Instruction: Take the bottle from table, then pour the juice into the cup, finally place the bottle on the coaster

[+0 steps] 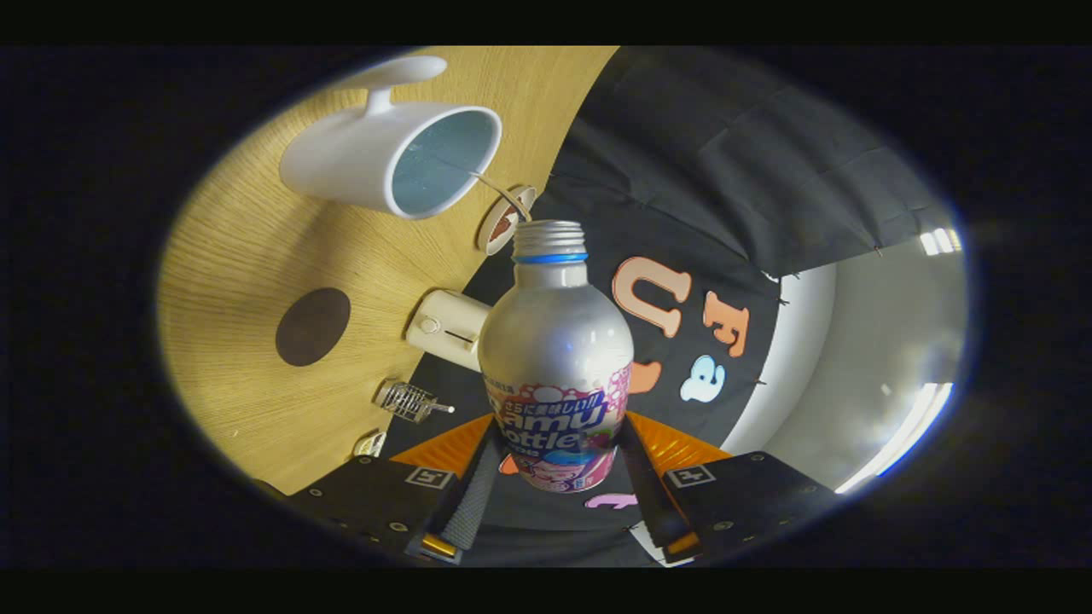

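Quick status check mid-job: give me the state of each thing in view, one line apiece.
Gripper: shut on the bottle, lifted and rolled over.
Bottle: uncapped, held between the fingers, mouth near the cup.
Cup: on the table, mouth open, contents unclear.
Coaster: bare, on the table.
Table: carries cup, coaster and small items.

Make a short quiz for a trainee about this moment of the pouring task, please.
1. True or false: the hand-held gripper is shut on the bottle.
2. Is the bottle's mouth capped or uncapped?
3. Which thing on the table is dark, flat and round? A) white mug B) coaster C) small white device

Key: 1 true, both fingers press its sides. 2 uncapped, the bare threads show. 3 B.
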Demonstrator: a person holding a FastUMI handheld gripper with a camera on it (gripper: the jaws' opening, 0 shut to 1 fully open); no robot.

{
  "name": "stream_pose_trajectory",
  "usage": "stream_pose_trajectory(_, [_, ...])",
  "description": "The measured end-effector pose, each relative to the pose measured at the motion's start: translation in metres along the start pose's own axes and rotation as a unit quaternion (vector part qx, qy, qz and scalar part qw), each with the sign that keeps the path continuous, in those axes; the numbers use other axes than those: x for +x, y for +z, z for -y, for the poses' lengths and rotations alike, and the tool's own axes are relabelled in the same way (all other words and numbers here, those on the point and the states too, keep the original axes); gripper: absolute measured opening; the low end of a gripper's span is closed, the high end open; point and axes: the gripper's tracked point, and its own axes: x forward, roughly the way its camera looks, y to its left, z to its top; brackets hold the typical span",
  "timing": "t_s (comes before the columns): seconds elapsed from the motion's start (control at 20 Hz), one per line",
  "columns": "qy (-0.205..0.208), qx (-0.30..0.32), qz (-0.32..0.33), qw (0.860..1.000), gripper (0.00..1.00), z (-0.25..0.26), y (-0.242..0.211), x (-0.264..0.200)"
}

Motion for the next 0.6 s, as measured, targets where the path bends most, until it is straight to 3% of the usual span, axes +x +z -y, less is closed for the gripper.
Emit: stream_pose_trajectory(0.6, [0.015, -0.008, 0.017, 1.000, 0.75, -0.0019, 0.0061, 0.0009])
